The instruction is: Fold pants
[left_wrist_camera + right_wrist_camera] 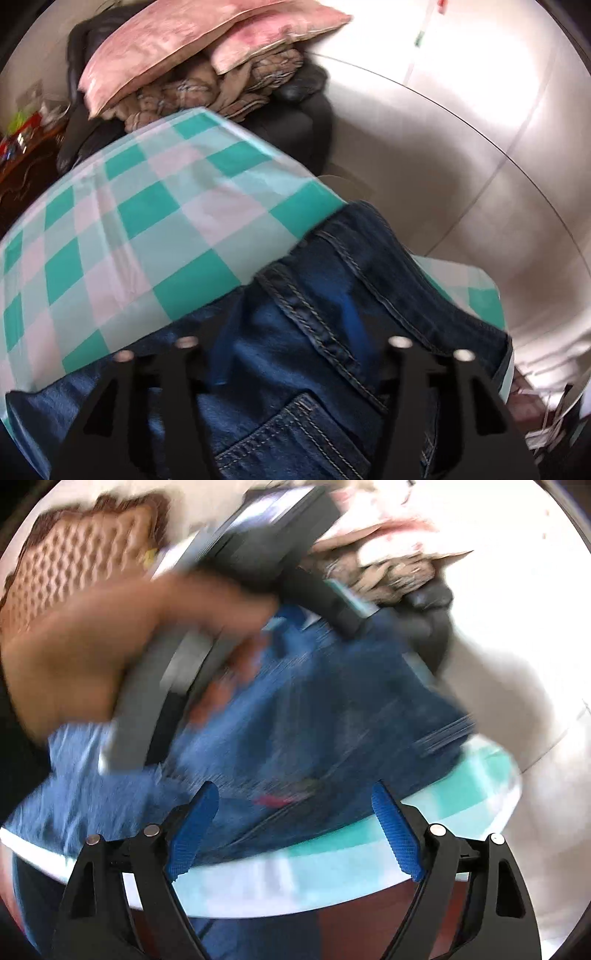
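- dark blue jeans (pixel 325 354) lie bunched on a table covered by a teal-and-white checked cloth (pixel 155 229), waistband seam and a back pocket facing up.
- the left gripper (pixel 291 343) hangs low over the denim, its jaws spread with cloth between them but no pinch visible.
- the right gripper (pixel 295 830), blue pads (pixel 395 834) showing, stands at the table's edge with jaws spread wide and nothing held.
- in the blurred right wrist view, a hand (pixel 110 642) grips the other tool above the jeans.
- pink pillows (pixel 192 44) sit piled on a dark chair beyond the table.
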Action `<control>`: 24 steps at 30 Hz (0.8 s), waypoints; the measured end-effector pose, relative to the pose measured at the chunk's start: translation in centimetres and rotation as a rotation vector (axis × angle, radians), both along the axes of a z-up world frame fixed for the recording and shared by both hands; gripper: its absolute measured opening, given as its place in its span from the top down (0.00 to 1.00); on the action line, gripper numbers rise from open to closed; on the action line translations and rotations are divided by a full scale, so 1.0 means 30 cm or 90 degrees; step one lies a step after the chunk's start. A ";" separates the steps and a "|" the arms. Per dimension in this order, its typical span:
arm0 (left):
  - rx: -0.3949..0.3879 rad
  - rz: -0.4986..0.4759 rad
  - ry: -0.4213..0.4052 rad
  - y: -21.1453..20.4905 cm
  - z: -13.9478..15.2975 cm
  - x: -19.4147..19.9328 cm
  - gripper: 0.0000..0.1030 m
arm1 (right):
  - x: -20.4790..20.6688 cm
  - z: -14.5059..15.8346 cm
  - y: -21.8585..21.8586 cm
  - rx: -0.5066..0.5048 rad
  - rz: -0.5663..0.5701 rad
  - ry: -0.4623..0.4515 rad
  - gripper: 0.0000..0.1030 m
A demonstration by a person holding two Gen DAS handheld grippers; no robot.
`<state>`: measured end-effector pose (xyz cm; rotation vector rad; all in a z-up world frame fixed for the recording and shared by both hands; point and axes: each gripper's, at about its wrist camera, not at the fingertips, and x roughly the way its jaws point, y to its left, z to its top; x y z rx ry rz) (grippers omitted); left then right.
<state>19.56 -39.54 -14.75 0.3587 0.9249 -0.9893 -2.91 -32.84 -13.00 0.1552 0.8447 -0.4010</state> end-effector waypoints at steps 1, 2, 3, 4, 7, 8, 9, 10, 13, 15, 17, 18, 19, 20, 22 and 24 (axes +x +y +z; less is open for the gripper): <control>0.002 -0.002 -0.013 -0.005 -0.005 -0.015 0.30 | -0.009 0.028 -0.044 -0.006 -0.027 -0.024 0.14; 0.001 0.004 -0.023 -0.004 -0.009 -0.025 0.29 | -0.007 0.039 -0.076 -0.022 -0.046 -0.032 0.14; -0.004 0.015 -0.033 0.000 0.002 -0.039 0.29 | 0.005 0.037 -0.100 -0.040 -0.058 -0.023 0.14; -0.018 0.039 -0.046 0.010 0.021 -0.046 0.29 | 0.029 0.021 -0.126 -0.063 -0.068 0.006 0.14; -0.003 0.120 -0.095 0.036 0.062 -0.054 0.14 | 0.061 -0.043 -0.156 -0.115 -0.068 0.043 0.14; 0.007 0.127 -0.098 0.037 0.066 -0.052 0.14 | 0.071 -0.069 -0.162 -0.132 -0.063 0.061 0.14; 0.015 0.131 -0.108 0.040 0.072 -0.056 0.14 | 0.074 -0.087 -0.170 -0.136 -0.058 0.075 0.14; 0.020 0.138 -0.124 0.043 0.076 -0.062 0.14 | 0.063 -0.093 -0.181 -0.130 -0.058 0.068 0.14; 0.016 0.152 -0.113 0.054 0.073 -0.059 0.03 | 0.027 -0.116 -0.205 -0.103 -0.076 0.080 0.13; 0.001 0.152 -0.129 0.066 0.071 -0.064 0.02 | 0.008 -0.115 -0.217 -0.081 -0.072 0.083 0.13; 0.040 0.125 -0.133 0.044 0.038 -0.064 0.03 | -0.003 -0.112 -0.243 -0.037 -0.077 0.089 0.13; 0.084 0.123 -0.126 0.028 0.007 -0.047 0.04 | -0.016 -0.105 -0.262 -0.014 -0.089 0.088 0.13; 0.099 0.126 -0.093 0.027 -0.020 -0.024 0.05 | -0.039 -0.093 -0.290 0.015 -0.107 0.072 0.13; 0.084 0.136 -0.059 0.039 -0.035 -0.003 0.05 | -0.065 -0.074 -0.316 0.037 -0.122 0.048 0.13; 0.059 0.148 -0.031 0.067 -0.026 0.012 0.15 | -0.096 -0.044 -0.352 0.061 -0.141 0.015 0.14; 0.024 0.136 -0.032 0.099 0.023 -0.020 0.53 | -0.104 -0.026 -0.400 0.090 -0.157 -0.005 0.23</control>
